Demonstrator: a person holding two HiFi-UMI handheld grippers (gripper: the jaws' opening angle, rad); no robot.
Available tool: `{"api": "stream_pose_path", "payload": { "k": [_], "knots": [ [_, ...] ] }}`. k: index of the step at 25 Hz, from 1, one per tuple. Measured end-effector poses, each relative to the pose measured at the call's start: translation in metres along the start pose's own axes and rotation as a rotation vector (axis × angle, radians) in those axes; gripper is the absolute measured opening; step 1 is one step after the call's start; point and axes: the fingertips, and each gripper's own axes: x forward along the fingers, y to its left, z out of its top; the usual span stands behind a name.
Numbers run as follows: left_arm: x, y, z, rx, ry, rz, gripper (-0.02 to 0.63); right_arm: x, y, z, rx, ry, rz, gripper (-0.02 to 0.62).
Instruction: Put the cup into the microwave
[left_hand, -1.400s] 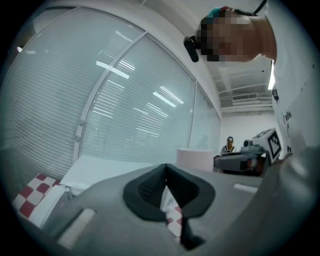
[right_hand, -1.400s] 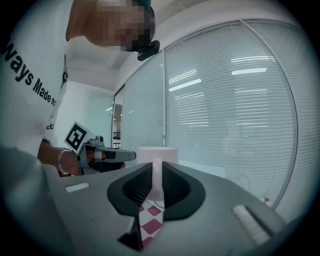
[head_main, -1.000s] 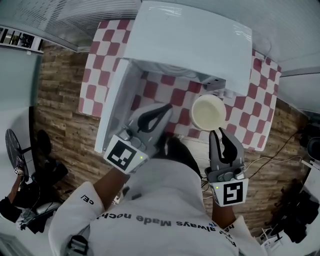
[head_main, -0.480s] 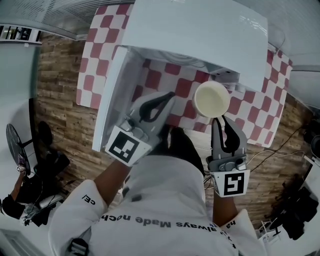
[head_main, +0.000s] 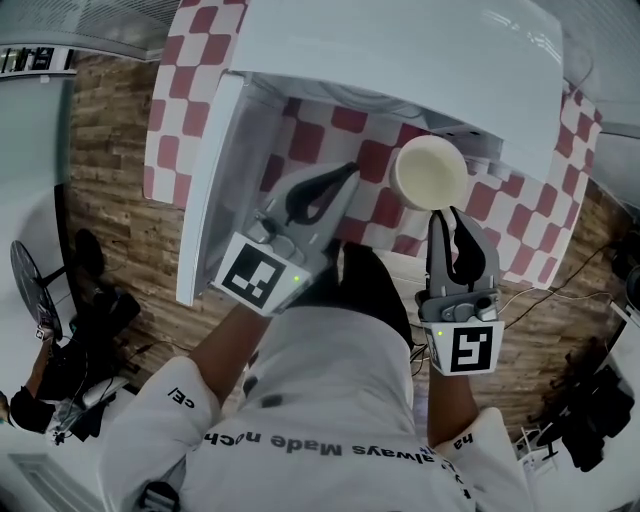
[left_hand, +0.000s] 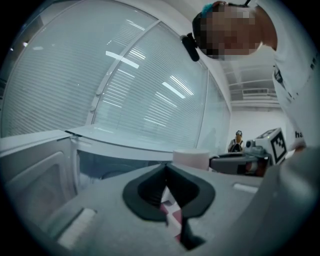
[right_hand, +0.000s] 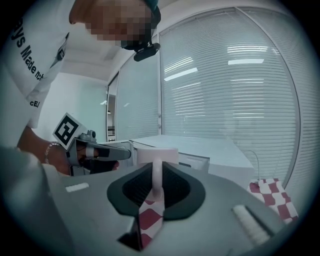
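the cream cup (head_main: 431, 172) has edged closer to the open microwave (head_main: 400, 60) and now hangs just before its cavity, its handle pinched by the right gripper (head_main: 452, 215). the left gripper (head_main: 345, 172), jaws together on nothing, has followed beside the door (head_main: 205, 190). insertion looks near.

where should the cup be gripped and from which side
By its handle, coming from the side that faces the person. The cup is upright with its mouth up, and the handle is a thin vertical strip that fits between two jaws. The right gripper is shut on it there.
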Motion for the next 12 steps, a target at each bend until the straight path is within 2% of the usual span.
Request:
{"api": "stream_pose_path", "payload": {
  "k": [12],
  "knots": [
    [0.020, 0.032, -0.022, 0.005, -0.002, 0.027, 0.003, 0.042, -0.011, -0.028, -0.013, 0.008, -0.004, 0.042]
  ]
}}
